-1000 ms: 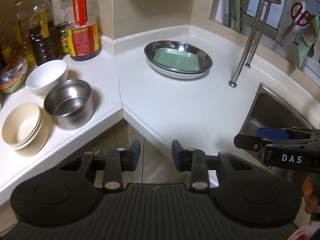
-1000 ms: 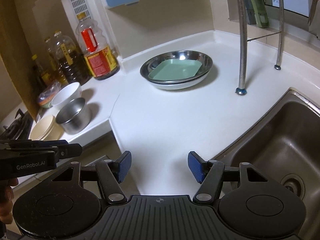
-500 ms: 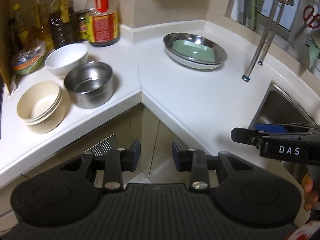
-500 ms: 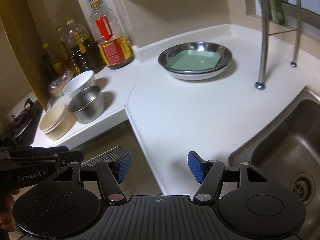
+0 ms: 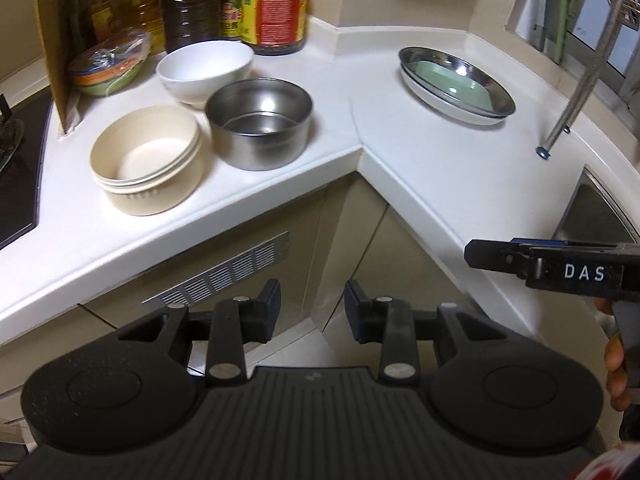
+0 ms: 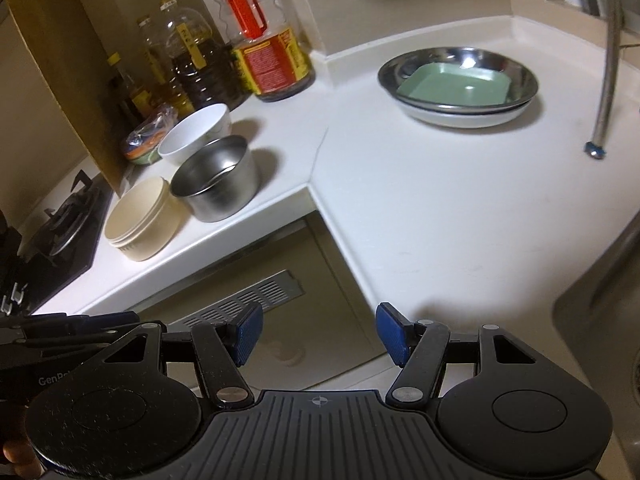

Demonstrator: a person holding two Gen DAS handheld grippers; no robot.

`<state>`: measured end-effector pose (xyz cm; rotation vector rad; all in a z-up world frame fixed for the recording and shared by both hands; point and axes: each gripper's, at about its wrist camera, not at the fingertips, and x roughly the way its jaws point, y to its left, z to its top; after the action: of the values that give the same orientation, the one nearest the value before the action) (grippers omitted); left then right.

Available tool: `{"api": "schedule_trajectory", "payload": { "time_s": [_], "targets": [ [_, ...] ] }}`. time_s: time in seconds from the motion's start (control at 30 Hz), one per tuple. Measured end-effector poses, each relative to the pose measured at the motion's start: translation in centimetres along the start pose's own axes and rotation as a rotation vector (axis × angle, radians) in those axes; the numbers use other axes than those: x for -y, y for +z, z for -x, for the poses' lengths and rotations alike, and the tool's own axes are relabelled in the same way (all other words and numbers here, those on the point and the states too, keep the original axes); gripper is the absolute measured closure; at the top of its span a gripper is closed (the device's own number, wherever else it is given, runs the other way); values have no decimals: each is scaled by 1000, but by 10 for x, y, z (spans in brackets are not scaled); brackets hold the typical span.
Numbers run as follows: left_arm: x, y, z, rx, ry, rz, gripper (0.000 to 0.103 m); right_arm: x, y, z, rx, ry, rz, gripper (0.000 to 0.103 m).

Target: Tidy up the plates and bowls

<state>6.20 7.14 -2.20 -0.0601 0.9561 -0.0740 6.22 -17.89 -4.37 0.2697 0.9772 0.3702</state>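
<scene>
Left wrist view: the left gripper hangs over the cabinet fronts, short of the counter edge, its jaws parted with nothing between them. At ten o'clock stand the cream bowls, nested as a stack with several rims showing; they look like light plastic or fibre, stiff and not fragile, best pinched over the rim wall. Just beside them at eleven o'clock is the steel bowl, straight-walled, hard and likely slippery, so a pinch over its thin rim suits it. Behind it the white bowl, probably ceramic, would be heavier and chip-prone. At one o'clock, well apart, the plate stack is a green square dish in a steel plate on a white one. The right gripper enters at three o'clock, seen edge-on. Oil bottles crowd the back wall, and a wrapped bowl lies beside a cardboard panel.

Right wrist view: the right gripper is released, blue pads wide apart and empty, over the cabinet by the counter's inner corner. The plate stack lies at one o'clock; the shallow rims leave little to nip and steel on glaze may slide, so I'd take the near lip. The bowls sit at ten o'clock: the cream bowls nearest the stove, the steel bowl next to them. A rack leg stands at two o'clock beside the plates, the sink at three. The counter between the groups offers a free path.
</scene>
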Motion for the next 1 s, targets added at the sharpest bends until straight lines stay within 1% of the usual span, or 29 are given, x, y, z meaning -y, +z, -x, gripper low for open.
{"api": "schedule_trajectory", "payload": {
  "time_s": [0.1, 0.23, 0.27, 0.47, 0.83, 1.0],
  "targets": [
    [-9, 4, 0, 3, 13, 12, 69, -6, 3, -6, -5, 13, 1, 39],
    [-21, 9, 0, 7, 22, 19, 67, -15, 8, -14, -12, 22, 3, 29],
    [-24, 9, 0, 7, 23, 20, 67, -17, 9, -17, -15, 28, 3, 28],
    [-43, 12, 0, 10, 35, 40, 67, -32, 16, -32, -27, 47, 10, 28],
    [-92, 21, -2, 9, 91, 124, 67, -66, 30, -71, -90, 78, 32, 28],
    [-113, 24, -2, 7, 96, 141, 67, -80, 36, -88, -111, 95, 41, 28]
  ]
}}
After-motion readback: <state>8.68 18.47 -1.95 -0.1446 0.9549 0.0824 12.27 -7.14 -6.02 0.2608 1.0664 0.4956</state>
